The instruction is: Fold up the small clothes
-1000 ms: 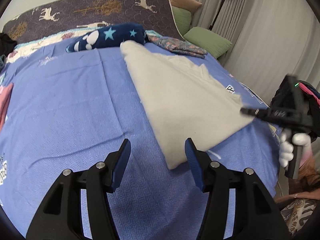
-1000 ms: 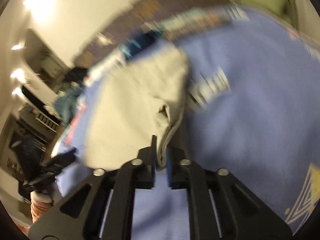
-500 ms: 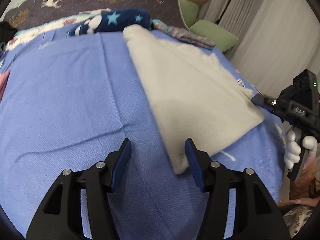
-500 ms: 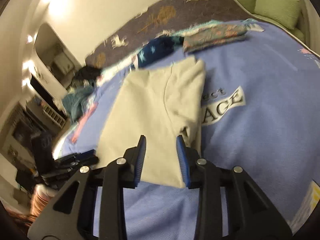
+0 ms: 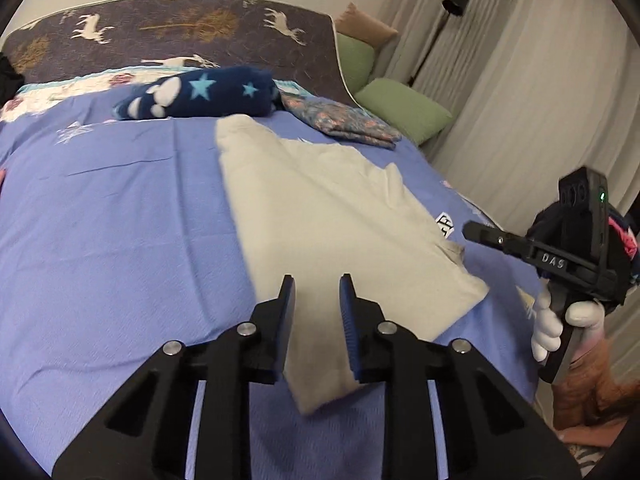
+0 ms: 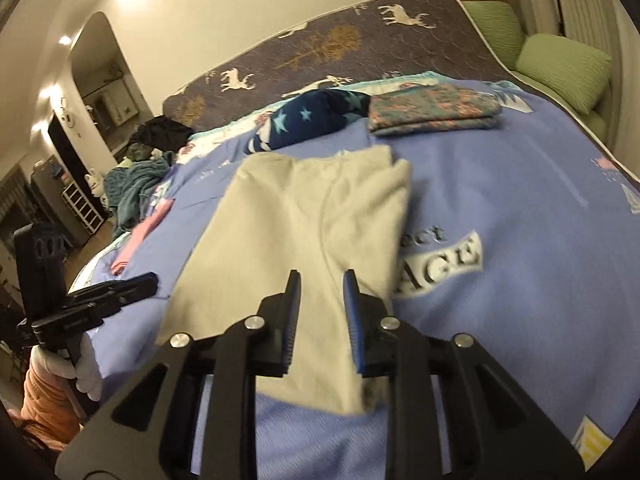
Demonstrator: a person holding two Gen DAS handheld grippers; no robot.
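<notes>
Both tongs hang parted over the near edge of a cream garment (image 5: pixel 328 216) and grasp nothing. Left tongs (image 5: pixel 316 312) hover above its near left corner, with cloth showing in the gap between the blue pads (image 5: pixel 286 320); whether the pads touch the cloth I cannot tell. Right tongs (image 6: pixel 320 308) sit above the near right part of the same garment (image 6: pixel 304 220), likewise with a gap between the pads. From the left wrist view the right tongs (image 5: pixel 476 232) appear side on, held in a white-gloved hand (image 5: pixel 556 320) just beyond the garment's right corner.

That garment lies spread flat on a blue bedspread (image 5: pixel 112 220), long axis running away from the cameras, with a folded flap along its right side. White lettering (image 6: pixel 444 256) printed on the bedspread sits just beside that flap, partly covered by it.

Past the far end of the garment lie a navy star blanket (image 5: pixel 200 98), rolled, and a folded floral cloth (image 5: pixel 344 120) beside it, both near a dark deer-print headboard (image 5: pixel 172 36). Green pillows (image 5: pixel 400 108) rest off the bed's right side, by grey curtains (image 5: pixel 520 92). On the far left edge of the bed a teal heap (image 6: pixel 136 184) and a pink piece (image 6: pixel 140 236) lie well apart from the garment
</notes>
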